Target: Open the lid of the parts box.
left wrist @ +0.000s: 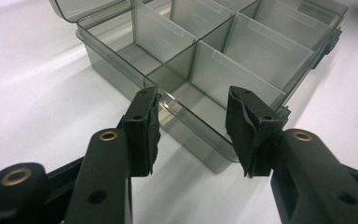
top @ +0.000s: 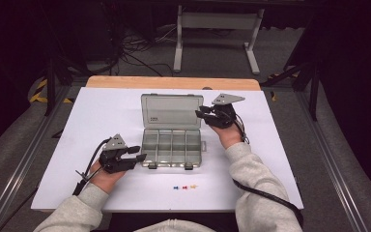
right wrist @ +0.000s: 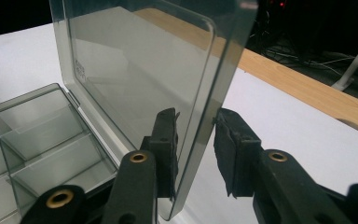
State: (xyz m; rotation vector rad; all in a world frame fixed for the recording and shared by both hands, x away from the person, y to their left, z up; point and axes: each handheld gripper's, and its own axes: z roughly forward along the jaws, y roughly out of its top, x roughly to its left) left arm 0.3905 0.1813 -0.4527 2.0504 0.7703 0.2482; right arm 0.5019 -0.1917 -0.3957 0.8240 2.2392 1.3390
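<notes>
Lid [top: 171,110] of the box [top: 172,148] is standing between the right gripper's [top: 204,114] parted jaws (three o'clock edge); the left gripper [top: 140,153] is gaping at seven o'clock.

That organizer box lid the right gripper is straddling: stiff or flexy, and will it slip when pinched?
The lid looks like thin, flat hard plastic, so probably fairly stiff with slight flex. Its glossy surface may slip between the right gripper pads, whose jaws stand open around its edge. The box looks empty and light, so it may slide on the smooth white table.
</notes>
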